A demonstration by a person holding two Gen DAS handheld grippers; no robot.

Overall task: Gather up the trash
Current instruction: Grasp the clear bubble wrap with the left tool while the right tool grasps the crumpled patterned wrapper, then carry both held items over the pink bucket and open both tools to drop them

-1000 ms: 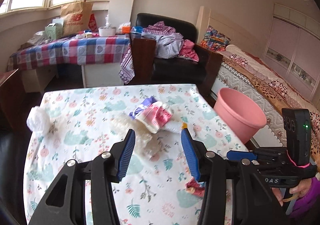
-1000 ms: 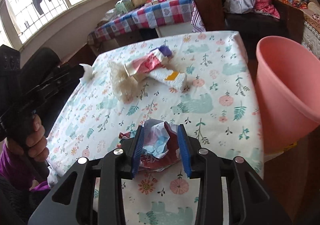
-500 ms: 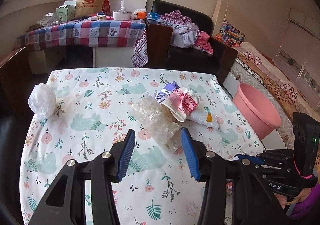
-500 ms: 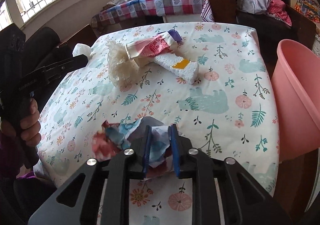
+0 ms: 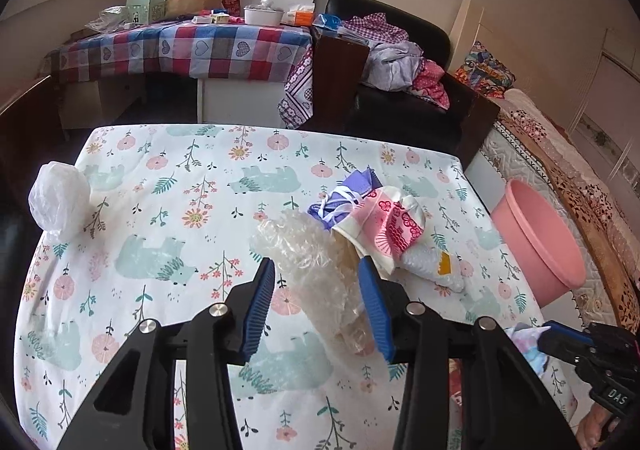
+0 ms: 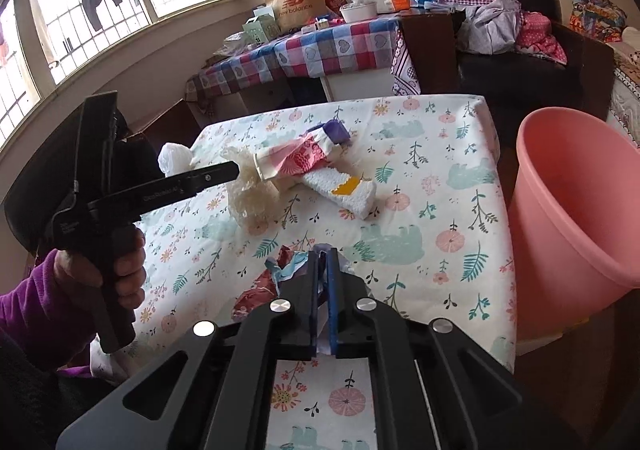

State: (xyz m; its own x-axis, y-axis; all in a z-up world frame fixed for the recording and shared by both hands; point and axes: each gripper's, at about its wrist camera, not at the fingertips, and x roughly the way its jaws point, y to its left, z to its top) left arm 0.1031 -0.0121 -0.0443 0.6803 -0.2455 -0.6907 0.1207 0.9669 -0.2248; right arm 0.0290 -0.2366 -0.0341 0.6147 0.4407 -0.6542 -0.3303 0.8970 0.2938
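Our right claw (image 6: 323, 270) is clamped on a crumpled wrapper (image 6: 280, 270) low over the tabletop (image 6: 448, 170), the pink bucket (image 6: 580, 210) at three o'clock. Our left claw (image 5: 318, 290), its jaws just closing, straddles clear crinkled plastic (image 5: 316, 266) without pinching it; the springy film may slip out, or drag the pink packet (image 5: 388, 226) at one o'clock along.

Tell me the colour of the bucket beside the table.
Pink; the bucket shows best in the right wrist view.
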